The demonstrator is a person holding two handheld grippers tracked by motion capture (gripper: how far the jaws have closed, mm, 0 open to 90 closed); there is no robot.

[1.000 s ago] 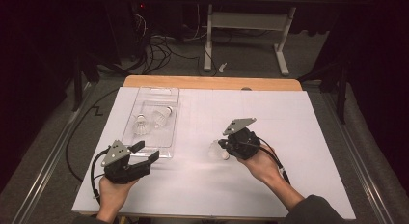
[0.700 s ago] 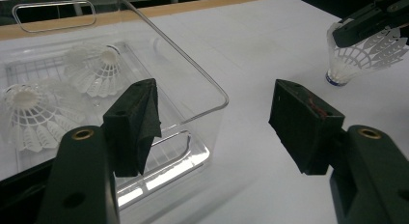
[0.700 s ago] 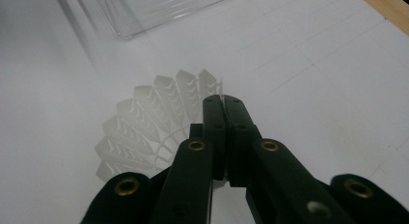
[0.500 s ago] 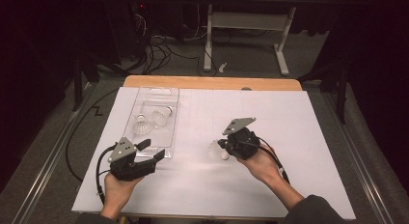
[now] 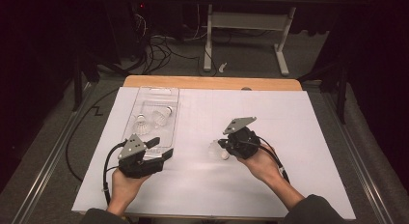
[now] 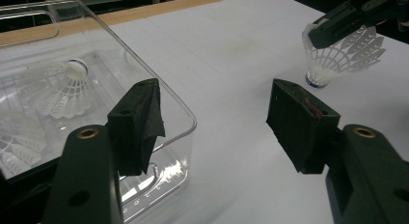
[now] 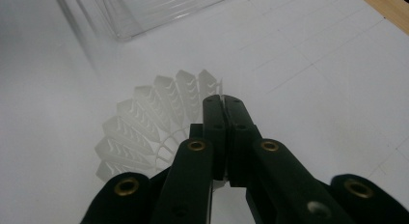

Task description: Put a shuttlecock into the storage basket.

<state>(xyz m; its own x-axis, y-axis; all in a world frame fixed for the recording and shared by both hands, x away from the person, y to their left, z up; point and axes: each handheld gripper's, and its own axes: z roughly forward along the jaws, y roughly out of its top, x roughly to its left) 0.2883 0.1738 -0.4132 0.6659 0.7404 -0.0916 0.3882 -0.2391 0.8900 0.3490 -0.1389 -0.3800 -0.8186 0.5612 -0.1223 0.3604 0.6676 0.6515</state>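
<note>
A white shuttlecock [image 5: 215,150] stands cork down on the white table sheet. My right gripper [image 5: 221,145] is shut on the rim of its skirt. The right gripper view shows the black jaws [image 7: 223,105] closed over the lattice skirt [image 7: 144,130]. A clear plastic tray [image 5: 171,96] at the left holds two more shuttlecocks [image 5: 141,122] [image 5: 164,117]. My left gripper [image 5: 161,147] is open at the tray's near right corner [image 6: 185,120], with nothing between its pads [image 6: 140,120]. The left gripper view also has the held shuttlecock [image 6: 340,57] at its upper right.
The white sheet [image 5: 289,137] covers the table, with a wooden edge [image 5: 212,82] at the far side. Cables and a white desk frame [image 5: 241,21] are on the floor beyond. The left gripper's black cable [image 5: 108,161] loops off the near left.
My left gripper has shifted a little right and forward, toward the tray's near corner. The right gripper and its shuttlecock have stayed in place.
</note>
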